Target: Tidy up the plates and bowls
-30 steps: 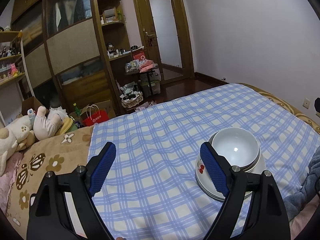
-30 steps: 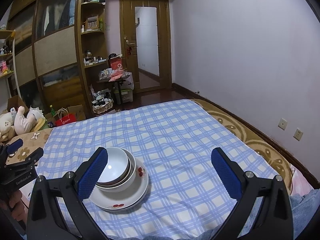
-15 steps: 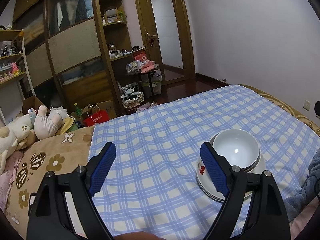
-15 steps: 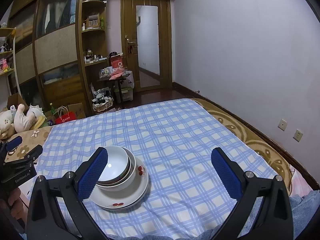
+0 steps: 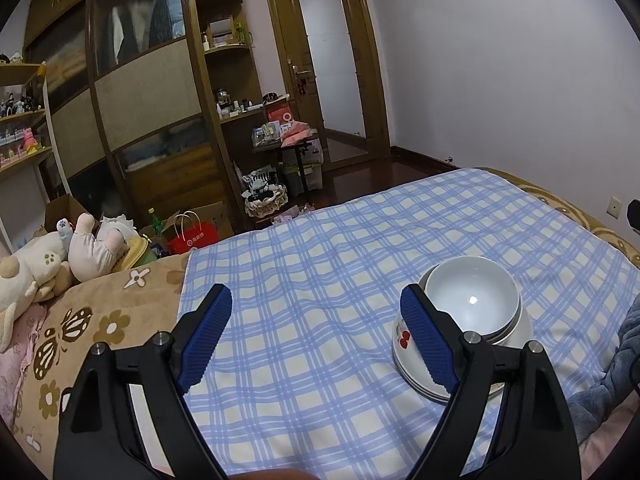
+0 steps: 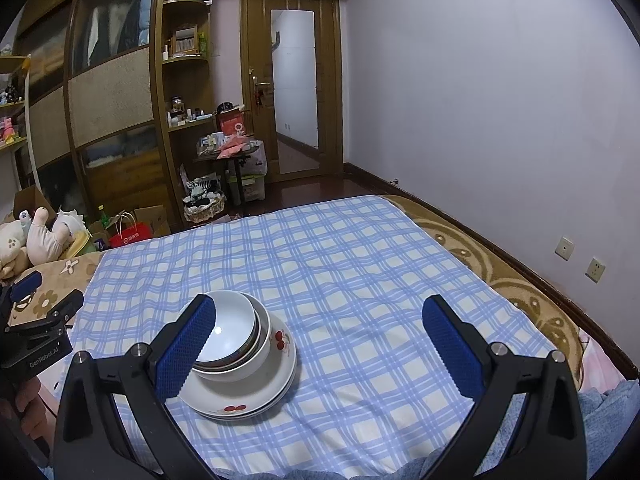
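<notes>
Since both my left tool (image 5: 316, 340) and right tool (image 6: 320, 352) hang wide and empty over the bed (image 6: 360, 260), where the bowls (image 6: 236, 340) sit nested on the plates (image 6: 256, 396), I should take the top bowl's rim squarely and lift straight.

You see white bowls (image 6: 232, 332) on cherry-printed white plates (image 6: 256, 392), a blue-and-cream checked cloth (image 6: 320, 264), tan flowered bedding (image 5: 100, 320), and blue-padded black grippers.

I'm looking into a home bedroom: a bed (image 6: 360, 264) under a blue checked sheet, plush toys (image 5: 60, 256) at far left, a wooden wardrobe (image 6: 112, 112), a door (image 6: 296, 92) beyond.
</notes>
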Tool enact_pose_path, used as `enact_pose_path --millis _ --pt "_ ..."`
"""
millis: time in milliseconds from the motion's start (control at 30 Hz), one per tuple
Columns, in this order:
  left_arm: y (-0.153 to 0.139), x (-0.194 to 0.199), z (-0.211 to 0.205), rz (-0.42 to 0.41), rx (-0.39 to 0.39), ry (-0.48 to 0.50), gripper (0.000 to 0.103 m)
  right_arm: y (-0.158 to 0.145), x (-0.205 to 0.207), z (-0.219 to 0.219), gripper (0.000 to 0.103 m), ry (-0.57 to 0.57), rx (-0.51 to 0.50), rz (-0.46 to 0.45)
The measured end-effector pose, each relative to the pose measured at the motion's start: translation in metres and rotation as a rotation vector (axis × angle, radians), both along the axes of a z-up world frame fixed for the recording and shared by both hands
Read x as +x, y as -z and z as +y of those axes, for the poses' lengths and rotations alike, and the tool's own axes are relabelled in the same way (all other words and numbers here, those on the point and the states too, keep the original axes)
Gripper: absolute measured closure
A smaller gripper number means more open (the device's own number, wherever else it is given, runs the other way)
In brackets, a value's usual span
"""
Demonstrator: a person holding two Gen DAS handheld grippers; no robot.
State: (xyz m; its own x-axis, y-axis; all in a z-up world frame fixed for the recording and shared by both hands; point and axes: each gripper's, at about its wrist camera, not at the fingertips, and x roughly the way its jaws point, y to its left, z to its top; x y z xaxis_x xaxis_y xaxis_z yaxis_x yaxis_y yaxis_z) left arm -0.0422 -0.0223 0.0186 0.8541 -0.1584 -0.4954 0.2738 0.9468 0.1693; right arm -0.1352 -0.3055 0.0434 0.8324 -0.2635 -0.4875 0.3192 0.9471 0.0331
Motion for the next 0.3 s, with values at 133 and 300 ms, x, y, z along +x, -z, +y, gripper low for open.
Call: enact_pose_path --millis 133,300 --pt "-0.0001 0.0001 0.0004 -0.001 -0.004 -0.001 0.018 -0.0002 -0.0001 -0.0002 0.000 -0.002 -0.002 -0.001" --pt "0.0009 -0.0004 0.0011 0.000 -0.010 -0.004 0.018 -0.0007 0.0010 -0.0002 0.000 0.000 -0.001 0.000"
